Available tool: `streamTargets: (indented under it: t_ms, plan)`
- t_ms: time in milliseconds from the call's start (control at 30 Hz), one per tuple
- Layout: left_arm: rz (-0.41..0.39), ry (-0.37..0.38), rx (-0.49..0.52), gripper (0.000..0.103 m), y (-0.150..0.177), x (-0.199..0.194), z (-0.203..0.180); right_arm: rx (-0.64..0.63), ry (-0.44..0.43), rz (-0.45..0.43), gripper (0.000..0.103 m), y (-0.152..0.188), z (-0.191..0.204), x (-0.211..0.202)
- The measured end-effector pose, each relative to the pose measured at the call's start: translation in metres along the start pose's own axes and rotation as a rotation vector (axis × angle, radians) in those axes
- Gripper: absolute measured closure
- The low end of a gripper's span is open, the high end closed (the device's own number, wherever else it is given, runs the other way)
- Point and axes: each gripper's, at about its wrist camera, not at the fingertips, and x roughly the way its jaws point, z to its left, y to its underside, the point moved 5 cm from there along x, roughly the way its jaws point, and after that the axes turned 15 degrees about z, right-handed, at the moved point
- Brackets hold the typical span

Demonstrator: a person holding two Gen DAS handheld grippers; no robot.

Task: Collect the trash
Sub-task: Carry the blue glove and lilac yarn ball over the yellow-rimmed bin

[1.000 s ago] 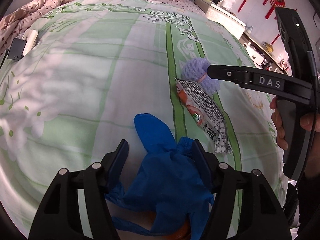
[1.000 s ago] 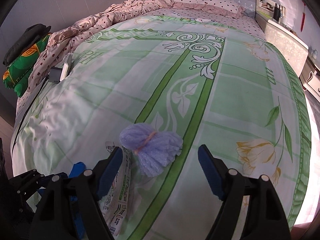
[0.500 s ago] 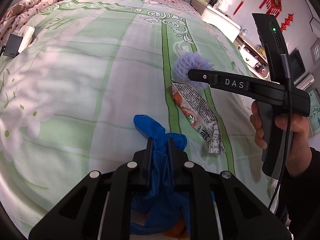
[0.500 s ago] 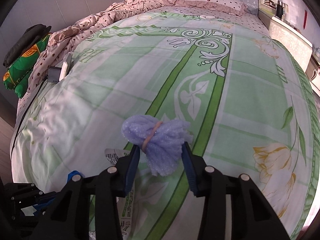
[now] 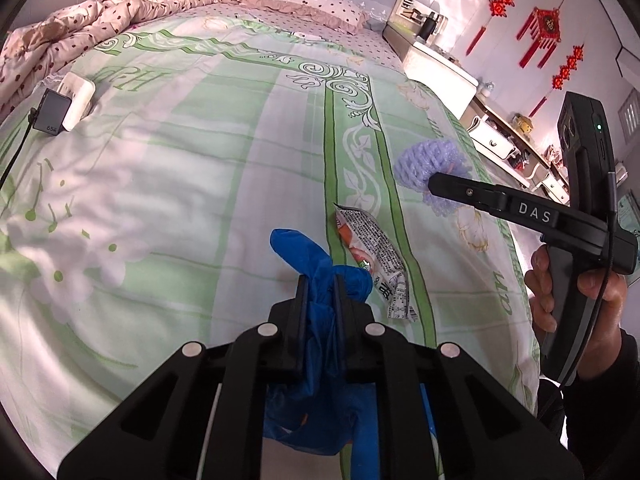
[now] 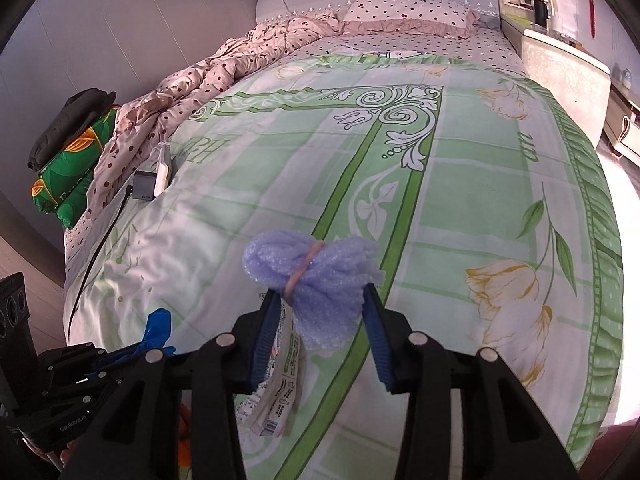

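Left gripper (image 5: 321, 282) clamped tight on a crumpled blue glove (image 5: 316, 280), which hangs down between its jaws above the green floral bedspread (image 5: 180, 168). Right gripper (image 6: 320, 300) closed on a lilac foam-net bundle (image 6: 316, 268) tied with a pink band, pads pressing both sides. A printed snack wrapper (image 5: 372, 256) lies flat on the bedspread, at 1 o'clock from the glove and 7 o'clock from the bundle.

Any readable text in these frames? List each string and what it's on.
"DAS": right gripper, on its finger arm.
"GenRoboAI": left gripper, on its body in the right wrist view.
"65W": dark charger, reads roughly.
"an": bedspread print near the edge.
Snack wrapper: printed text and barcode too small to read.
Red wall ornaments: characters too blurred.
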Motion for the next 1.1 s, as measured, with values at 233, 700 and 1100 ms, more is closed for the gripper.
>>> streamTargets:
  t_ms: [233,700,1100]
  plan:
    - [-0.056,-0.008,0.030,0.092,0.002,-0.036,-0.023,0.028,-0.015,-0.049,0.063,0.024,-0.009,-0.052]
    - [-0.115,-0.011,0.107,0.092,0.008,-0.078,-0.103,0.118,-0.010,-0.166,0.063,0.072,-0.050,-0.149]
    - [-0.124,0.025,0.221,0.092,0.006,-0.086,-0.193,0.205,0.036,-0.253,0.063,0.115,-0.100,-0.217]
